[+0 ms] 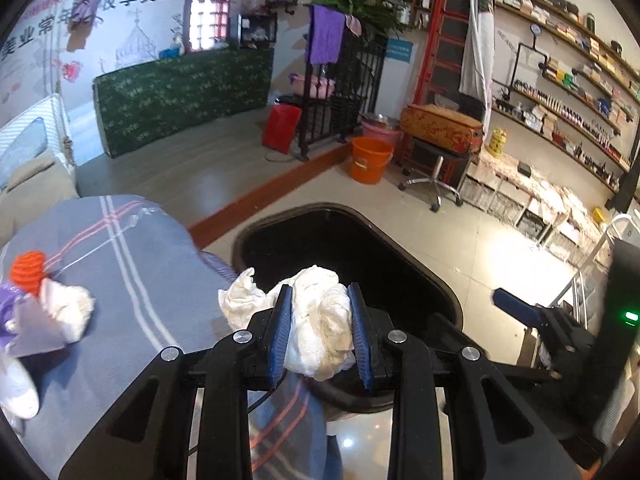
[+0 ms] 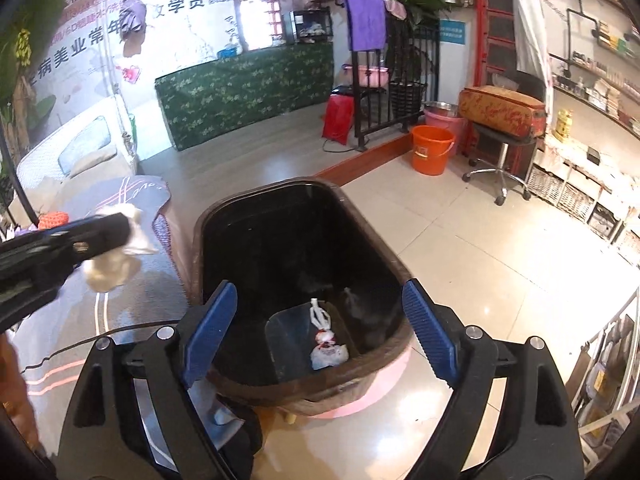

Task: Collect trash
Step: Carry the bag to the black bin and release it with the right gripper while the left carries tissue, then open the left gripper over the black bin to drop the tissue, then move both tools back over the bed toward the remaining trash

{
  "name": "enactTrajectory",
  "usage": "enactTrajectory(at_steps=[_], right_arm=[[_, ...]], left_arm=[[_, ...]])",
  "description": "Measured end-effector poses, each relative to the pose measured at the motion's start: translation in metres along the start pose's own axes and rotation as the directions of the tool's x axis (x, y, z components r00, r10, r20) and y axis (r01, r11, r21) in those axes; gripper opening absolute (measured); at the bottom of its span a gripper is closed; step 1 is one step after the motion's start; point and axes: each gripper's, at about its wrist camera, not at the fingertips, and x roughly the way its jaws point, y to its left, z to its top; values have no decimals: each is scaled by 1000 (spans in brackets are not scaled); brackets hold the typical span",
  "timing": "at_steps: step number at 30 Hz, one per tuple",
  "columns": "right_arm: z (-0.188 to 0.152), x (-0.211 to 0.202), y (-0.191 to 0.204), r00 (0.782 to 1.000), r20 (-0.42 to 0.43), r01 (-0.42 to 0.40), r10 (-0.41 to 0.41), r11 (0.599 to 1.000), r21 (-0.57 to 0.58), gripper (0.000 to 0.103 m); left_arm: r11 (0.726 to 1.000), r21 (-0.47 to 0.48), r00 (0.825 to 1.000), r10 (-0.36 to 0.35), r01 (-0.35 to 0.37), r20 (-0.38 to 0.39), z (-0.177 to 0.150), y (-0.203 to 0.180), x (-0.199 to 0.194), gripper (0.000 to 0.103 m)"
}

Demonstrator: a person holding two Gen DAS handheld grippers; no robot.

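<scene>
Presently, findings as I noted them from my remote station, nearest first:

Left gripper: pinching a crumpled white tissue wad between its blue pads; the wad bulged above and below the jaws, so I judged the hold firm.

Right gripper: jaws spread wide, nothing between them; it hung above the near rim of the bin.

Bin: dark, oblong, standing on the tiled floor just beside the bed edge. A small knotted white bag already lay at its bottom, beside a clear piece I could not identify.

Position of load: in the left wrist view the wad sat over the near rim, bin mouth directly ahead; in the right wrist view the same gripper appeared still over the bed's side. I judged the wad not yet clear of the rim.

Step in hand: carrying the wad to the bin for release.

Method advised: I would bring the left jaws fully over the dark opening before spreading them, keep the tips tilted downward, and open wide enough that the soft paper drops rather than clinging to a ribbed pad. I would hold the right gripper aside of the drop line.

Risk: early release would land the wad on the striped bedcover or the floor.

Remaining trash: another white wad lay further left on the bedcover, touching an orange knitted item and purple wrapping.

Background: orange bucket, well apart, not involved.
</scene>
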Motion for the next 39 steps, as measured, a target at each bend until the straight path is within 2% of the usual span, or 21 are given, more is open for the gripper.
enactTrajectory(at_steps=[11, 15, 16, 18, 20, 24, 28, 39], right_arm=[[-7, 2, -49, 997, -18, 81, -80, 991, 107, 84], [-7, 4, -61, 995, -25, 100, -98, 984, 146, 84], [-7, 5, -64, 994, -26, 106, -103, 983, 151, 84], [-7, 6, -67, 994, -30, 113, -110, 981, 160, 84], [-6, 6, -71, 993, -30, 122, -118, 977, 173, 84], [-4, 8, -78, 990, -33, 141, -137, 972, 187, 85], [-6, 12, -77, 990, -46, 142, -136, 972, 189, 85], [1, 15, -51, 994, -42, 108, -103, 982, 156, 87]], left_arm=[[996, 64, 994, -50, 56, -97, 10, -34, 51, 29], [994, 80, 989, -64, 75, -135, 10, -45, 67, 33], [994, 79, 988, -65, 77, -139, 10, -46, 69, 35], [994, 80, 987, -62, 74, -147, 10, -49, 73, 56], [994, 82, 989, -56, 68, -134, 9, -50, 71, 72], [994, 95, 995, -54, 62, -85, 8, -47, 58, 92], [998, 65, 999, -22, 25, -48, 7, -37, 44, 96], [998, -40, 999, 54, -54, 6, 4, -3, 6, 97]])
